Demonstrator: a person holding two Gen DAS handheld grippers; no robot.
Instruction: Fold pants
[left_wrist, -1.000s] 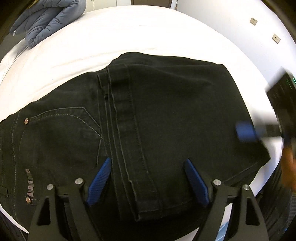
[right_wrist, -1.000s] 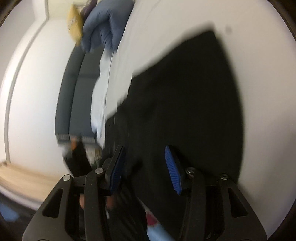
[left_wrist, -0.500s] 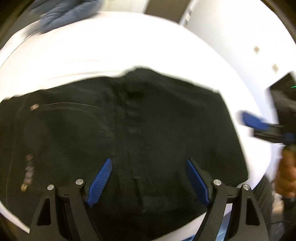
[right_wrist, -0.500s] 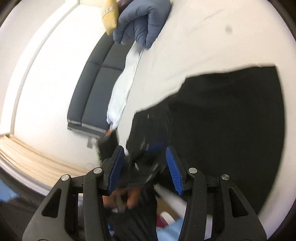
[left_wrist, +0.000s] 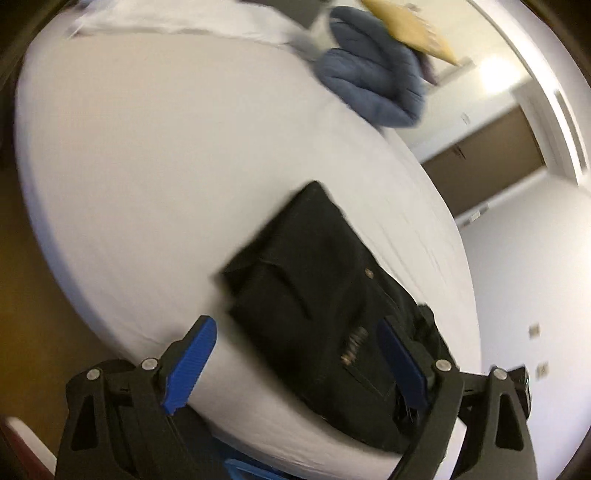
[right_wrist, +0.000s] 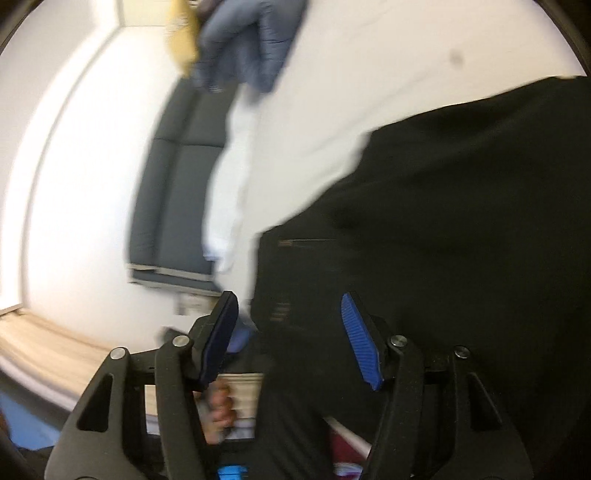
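Note:
The black pants (left_wrist: 325, 295) lie folded into a compact rectangle on the white bed (left_wrist: 155, 147), near its front edge. My left gripper (left_wrist: 295, 358) is open and empty, its blue pads held above the near edge of the pants. In the right wrist view the pants (right_wrist: 461, 221) fill the right half. My right gripper (right_wrist: 291, 339) is open and empty over the waist end, at the bed's edge. Both views are motion-blurred.
A blue quilted jacket (left_wrist: 373, 85) and a yellow cushion (left_wrist: 410, 29) lie at the far end of the bed. A dark grey sofa (right_wrist: 177, 192) stands by the white wall. A brown door (left_wrist: 487, 162) is at the right.
Both grippers have pulled back and swung away from the pants. The left view turned sharply, so the pants now look smaller and sit diagonally. Both grippers stayed open.

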